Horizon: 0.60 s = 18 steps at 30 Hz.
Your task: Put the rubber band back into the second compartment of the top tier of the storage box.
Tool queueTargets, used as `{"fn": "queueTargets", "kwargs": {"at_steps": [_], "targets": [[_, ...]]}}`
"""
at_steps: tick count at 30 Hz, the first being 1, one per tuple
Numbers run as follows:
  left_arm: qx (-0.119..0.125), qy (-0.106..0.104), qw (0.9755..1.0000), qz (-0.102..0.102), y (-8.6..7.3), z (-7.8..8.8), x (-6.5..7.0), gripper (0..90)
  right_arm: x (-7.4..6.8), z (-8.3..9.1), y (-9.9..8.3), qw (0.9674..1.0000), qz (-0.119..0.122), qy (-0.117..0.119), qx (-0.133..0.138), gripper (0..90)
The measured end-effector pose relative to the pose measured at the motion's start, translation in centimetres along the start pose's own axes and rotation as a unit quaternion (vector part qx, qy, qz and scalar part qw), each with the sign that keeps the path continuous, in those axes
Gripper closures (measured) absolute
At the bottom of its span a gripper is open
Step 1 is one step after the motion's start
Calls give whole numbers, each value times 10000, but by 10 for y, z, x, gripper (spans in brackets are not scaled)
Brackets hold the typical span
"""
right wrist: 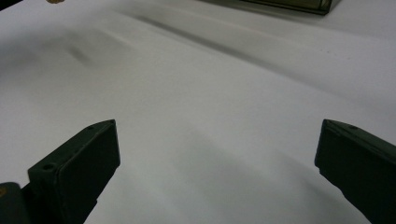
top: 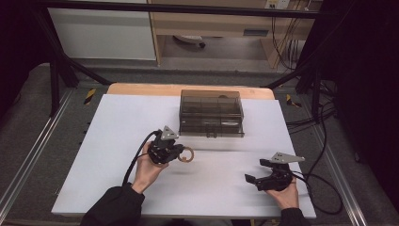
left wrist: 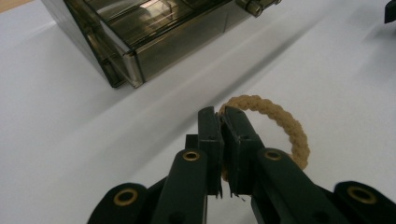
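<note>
A tan braided rope ring (top: 187,154) hangs just above the white table cover, pinched at its rim by my left gripper (top: 179,153). In the left gripper view the jaws meet on the ring (left wrist: 280,122), which loops out to their right, and the left gripper (left wrist: 221,122) is shut on it. A smoky clear plastic box (top: 211,113) with a closed lid stands at the back middle, a short way beyond the ring. My right gripper (top: 258,172) rests low at the front right, its jaws wide apart with nothing between them; the right gripper (right wrist: 217,154) faces bare white cover.
The white cover (top: 113,155) spreads over a wooden table (top: 141,88). Cables (top: 320,183) trail off the right edge. Dark frame posts (top: 56,75) stand at both back corners. The box corner (left wrist: 123,70) and its latch (left wrist: 254,5) lie ahead of the left gripper.
</note>
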<state>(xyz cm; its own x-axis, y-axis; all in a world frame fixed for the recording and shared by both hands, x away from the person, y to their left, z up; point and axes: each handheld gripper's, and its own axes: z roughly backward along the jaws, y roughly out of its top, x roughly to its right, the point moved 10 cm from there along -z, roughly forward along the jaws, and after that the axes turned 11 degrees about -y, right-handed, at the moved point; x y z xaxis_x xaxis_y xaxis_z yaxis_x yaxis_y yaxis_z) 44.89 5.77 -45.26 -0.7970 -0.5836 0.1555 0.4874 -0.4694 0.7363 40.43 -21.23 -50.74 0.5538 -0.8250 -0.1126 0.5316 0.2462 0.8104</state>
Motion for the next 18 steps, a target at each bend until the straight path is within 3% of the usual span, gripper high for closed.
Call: {"fn": "queueTargets", "kwargs": {"at_steps": [7,9,17,18], "targets": [[66,-49,9998,-153,10,-3,2,849,0,0,0,10000,8,-1,-7,7],[11,-40,10000,-9,10,-2,4,849,0,0,0,10000,8,-4,-6,7],[27,-46,10000,-30,22,-4,6,849,0,0,0,10000,3,-3,-10,7],[-27,-54,9999,143,22,-3,9,849,0,0,0,10000,10,-2,-4,7]]}}
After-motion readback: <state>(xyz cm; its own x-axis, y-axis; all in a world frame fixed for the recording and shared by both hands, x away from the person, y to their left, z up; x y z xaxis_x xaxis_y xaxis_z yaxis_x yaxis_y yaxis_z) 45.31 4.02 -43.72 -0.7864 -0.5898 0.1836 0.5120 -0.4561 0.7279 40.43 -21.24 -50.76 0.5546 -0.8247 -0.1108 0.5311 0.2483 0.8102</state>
